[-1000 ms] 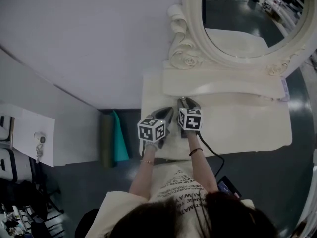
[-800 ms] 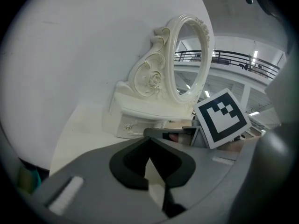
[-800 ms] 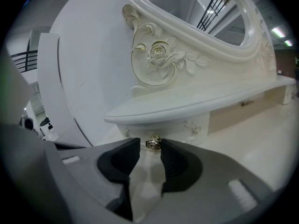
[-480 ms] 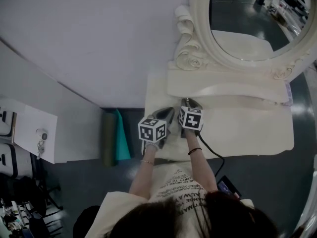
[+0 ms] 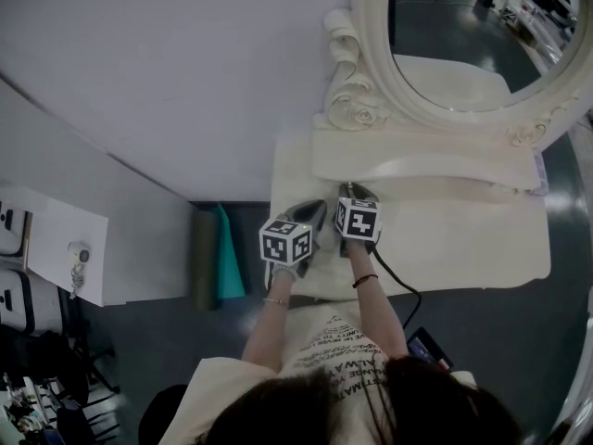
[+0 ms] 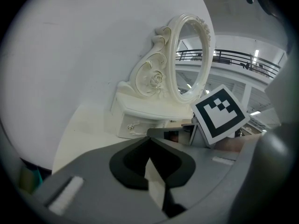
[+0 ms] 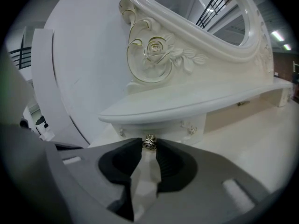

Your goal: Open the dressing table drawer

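Note:
The cream dressing table carries an oval mirror above a curved shelf. A small drawer sits under the shelf's left end. Its rose-shaped metal knob lies right between the tips of my right gripper. The jaws have just been closing around the knob, and I see no firm squeeze. My left gripper hovers beside it over the tabletop, shut and empty. In the left gripper view the drawer is ahead and the right gripper's marker cube is to the right.
A grey wall runs behind the table. A green roll leans by the table's left side. A white cabinet stands further left. The person's arms and a black cable cross the table's front edge.
The head view has shifted slightly to the left. Both grippers stay in front of the drawer in the same places.

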`<state>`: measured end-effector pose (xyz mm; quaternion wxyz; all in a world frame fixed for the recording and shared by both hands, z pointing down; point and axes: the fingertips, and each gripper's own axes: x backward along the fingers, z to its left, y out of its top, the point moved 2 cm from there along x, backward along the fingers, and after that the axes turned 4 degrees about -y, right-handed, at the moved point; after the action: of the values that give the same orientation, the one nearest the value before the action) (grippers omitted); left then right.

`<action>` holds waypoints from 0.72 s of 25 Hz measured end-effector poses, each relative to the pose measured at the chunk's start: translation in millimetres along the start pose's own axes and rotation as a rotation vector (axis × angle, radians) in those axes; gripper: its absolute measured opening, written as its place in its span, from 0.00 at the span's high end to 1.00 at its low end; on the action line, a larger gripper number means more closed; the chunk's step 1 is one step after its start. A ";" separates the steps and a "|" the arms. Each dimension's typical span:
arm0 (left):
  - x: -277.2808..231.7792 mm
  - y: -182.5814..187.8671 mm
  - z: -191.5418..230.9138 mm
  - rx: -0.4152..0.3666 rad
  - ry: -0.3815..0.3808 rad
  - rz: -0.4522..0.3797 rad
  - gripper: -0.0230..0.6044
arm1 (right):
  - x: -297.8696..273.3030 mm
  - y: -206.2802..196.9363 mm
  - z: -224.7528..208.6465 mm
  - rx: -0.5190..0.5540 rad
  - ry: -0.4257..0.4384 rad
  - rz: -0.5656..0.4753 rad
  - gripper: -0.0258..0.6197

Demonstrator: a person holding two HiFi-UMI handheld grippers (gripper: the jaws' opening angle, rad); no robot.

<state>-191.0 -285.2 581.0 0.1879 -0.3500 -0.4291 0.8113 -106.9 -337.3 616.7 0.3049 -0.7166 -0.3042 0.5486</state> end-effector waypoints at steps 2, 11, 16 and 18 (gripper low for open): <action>0.4 -1.0 -0.7 0.001 0.000 0.001 0.96 | 1.3 -1.3 0.7 0.003 0.007 0.004 0.80; 1.5 -6.6 -12.2 -0.006 -0.017 0.010 0.96 | 10.0 -8.6 -1.8 0.001 0.019 0.012 0.80; 5.9 -7.9 -16.6 -0.008 -0.020 0.011 0.96 | 16.0 -12.7 -0.5 0.007 0.024 0.018 0.80; 7.1 -9.0 -18.0 -0.007 -0.019 0.013 0.96 | 18.2 -14.7 -0.6 0.009 0.025 0.021 0.80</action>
<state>-182.7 -265.7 578.6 0.1773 -0.3455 -0.4316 0.8142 -103.9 -314.1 617.2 0.3062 -0.7250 -0.2905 0.5443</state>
